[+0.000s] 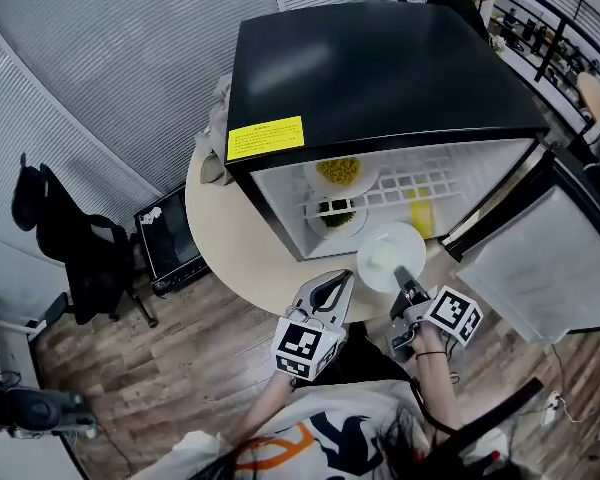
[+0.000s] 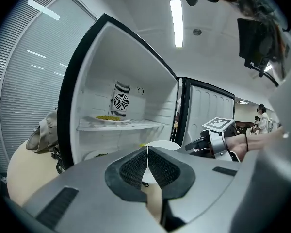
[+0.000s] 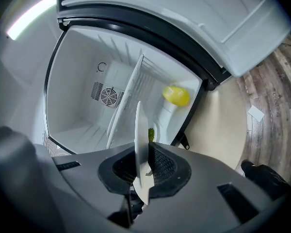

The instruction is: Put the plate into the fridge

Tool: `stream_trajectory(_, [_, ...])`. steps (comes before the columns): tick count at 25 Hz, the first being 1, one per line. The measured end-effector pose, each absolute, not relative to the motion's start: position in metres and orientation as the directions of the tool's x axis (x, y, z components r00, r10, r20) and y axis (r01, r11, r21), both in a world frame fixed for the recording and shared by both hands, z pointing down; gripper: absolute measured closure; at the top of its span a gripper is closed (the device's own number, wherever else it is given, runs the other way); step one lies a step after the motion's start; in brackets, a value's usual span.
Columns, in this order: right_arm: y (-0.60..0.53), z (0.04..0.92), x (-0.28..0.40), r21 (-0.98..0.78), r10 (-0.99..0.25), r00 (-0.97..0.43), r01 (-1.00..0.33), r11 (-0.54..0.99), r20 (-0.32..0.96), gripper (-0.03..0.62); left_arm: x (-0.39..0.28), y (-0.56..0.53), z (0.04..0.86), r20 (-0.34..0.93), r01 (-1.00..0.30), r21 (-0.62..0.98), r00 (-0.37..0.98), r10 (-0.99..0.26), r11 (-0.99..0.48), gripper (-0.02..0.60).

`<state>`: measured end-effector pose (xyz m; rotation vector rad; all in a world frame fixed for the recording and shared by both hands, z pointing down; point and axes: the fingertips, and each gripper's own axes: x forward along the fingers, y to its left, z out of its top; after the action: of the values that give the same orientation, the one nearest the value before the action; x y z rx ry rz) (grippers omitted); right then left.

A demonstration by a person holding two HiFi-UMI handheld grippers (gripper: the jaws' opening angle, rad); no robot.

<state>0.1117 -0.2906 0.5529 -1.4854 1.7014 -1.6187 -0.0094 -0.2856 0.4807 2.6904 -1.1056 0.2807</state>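
As the right hand-held gripper (image 1: pixel 401 276) clamped the round white plate (image 1: pixel 388 253) by its near rim, the open black fridge (image 1: pixel 380 68) lay straight ahead, just beyond; left hand-held gripper (image 1: pixel 332 286) closed, empty.

The fridge (image 1: pixel 380 68) is glossy black outside and white inside with a yellow sticker (image 1: pixel 266 137), the plate (image 1: pixel 391 256) plain white, the round table (image 1: pixel 230 228) cream, the floor (image 1: pixel 180 348) brown wood-grain, and the marker cubes (image 1: pixel 305 346) black-and-white squares.
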Motion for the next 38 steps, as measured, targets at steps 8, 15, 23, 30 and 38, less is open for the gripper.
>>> stream_trajectory(8, [-0.329, 0.576, 0.114, -0.895, -0.823, -0.424, -0.393, -0.21, 0.379, 0.563, 0.006, -0.294, 0.49, 0.313, -0.709, 0.109, 0.69, -0.652, -0.697, 0.568])
stream_trajectory(15, [-0.361, 0.592, 0.114, -0.91, -0.818, -0.437, -0.342, -0.234, 0.375, 0.563, 0.008, -0.303, 0.495, 0.341, -0.72, 0.1, 0.673, -0.656, -0.686, 0.568])
stream_trajectory(23, [-0.383, 0.613, 0.122, -0.907, -0.817, -0.419, -0.318, -0.276, 0.396, 0.563, 0.007, -0.317, 0.496, 0.348, -0.736, 0.094, 0.655, -0.671, -0.67, 0.568])
stream_trajectory(30, [-0.396, 0.62, 0.127, -0.904, -0.832, -0.391, -0.327, -0.274, 0.394, 0.563, 0.007, -0.326, 0.496, 0.352, -0.735, 0.089, 0.655, -0.669, -0.672, 0.568])
stream_trajectory(38, [-0.416, 0.623, 0.138, -0.797, -0.832, -0.307, -0.555, -0.238, 0.462, 0.553, 0.004, -0.335, 0.497, 0.354, -0.74, 0.091, 0.649, -0.673, -0.666, 0.568])
